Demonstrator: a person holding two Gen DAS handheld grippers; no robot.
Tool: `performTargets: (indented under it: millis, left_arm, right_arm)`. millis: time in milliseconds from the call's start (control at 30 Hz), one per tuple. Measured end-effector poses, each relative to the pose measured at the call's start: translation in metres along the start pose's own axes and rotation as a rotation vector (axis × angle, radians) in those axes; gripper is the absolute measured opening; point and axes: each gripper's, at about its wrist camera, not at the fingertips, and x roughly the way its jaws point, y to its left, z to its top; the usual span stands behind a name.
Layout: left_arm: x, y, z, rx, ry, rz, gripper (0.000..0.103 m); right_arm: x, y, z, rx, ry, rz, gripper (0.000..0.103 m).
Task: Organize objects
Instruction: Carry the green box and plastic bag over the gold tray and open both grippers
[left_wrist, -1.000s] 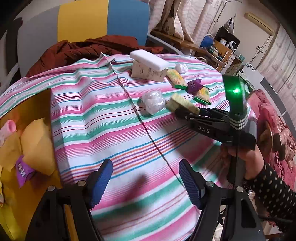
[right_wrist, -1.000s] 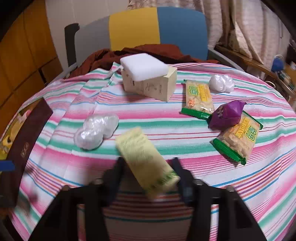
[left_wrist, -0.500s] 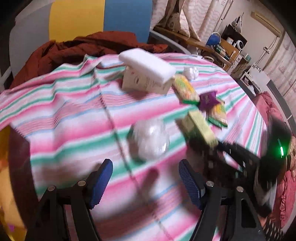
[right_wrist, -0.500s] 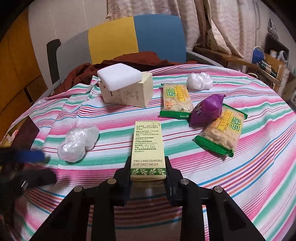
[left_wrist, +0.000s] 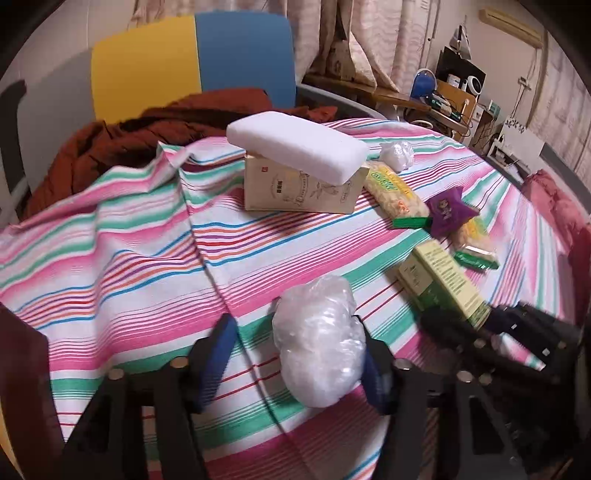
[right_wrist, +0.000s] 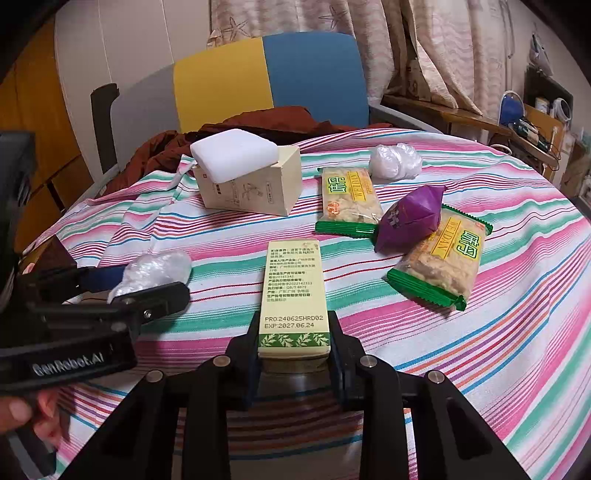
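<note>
A crumpled clear plastic wad (left_wrist: 317, 343) lies on the striped tablecloth (left_wrist: 129, 266) between the fingers of my left gripper (left_wrist: 295, 332). Its jaws are closing; the right pad touches the wad, while the left pad stands a little apart from it. The right wrist view shows the left gripper (right_wrist: 147, 282) around the same plastic wad (right_wrist: 155, 269). My right gripper (right_wrist: 293, 325) is shut on the near end of a slim green-and-cream box (right_wrist: 293, 288), which points away over the cloth. From the left wrist view, that green box (left_wrist: 443, 280) sits to the right in the right gripper (left_wrist: 480, 325).
A beige carton (right_wrist: 255, 188) topped by a white foam block (right_wrist: 232, 155) stands at the back. Two green-edged snack packets (right_wrist: 349, 199) (right_wrist: 439, 262), a purple pouch (right_wrist: 410, 218) and a second plastic wad (right_wrist: 395, 162) lie to the right. A chair with brown cloth (left_wrist: 155, 129) is behind.
My left gripper has come forward and down over the plastic wad, and its jaws have narrowed around it. The green box has straightened in the right gripper, which has closed fully on it.
</note>
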Motion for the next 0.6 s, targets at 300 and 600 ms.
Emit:
performTargets:
  millis: [300,600]
  left_arm:
    - [-0.003,0.010,-0.005,-0.014,-0.039,0.017,0.035]
    - [-0.010,-0.008,-0.017,0.103,-0.070,0.080,0.034]
  right_arm:
    - [0.000,0.003,-0.001,-0.010,-0.003,-0.016,0.030]
    - [-0.002,0.007,-0.001,-0.039,-0.016,-0.061,0.030]
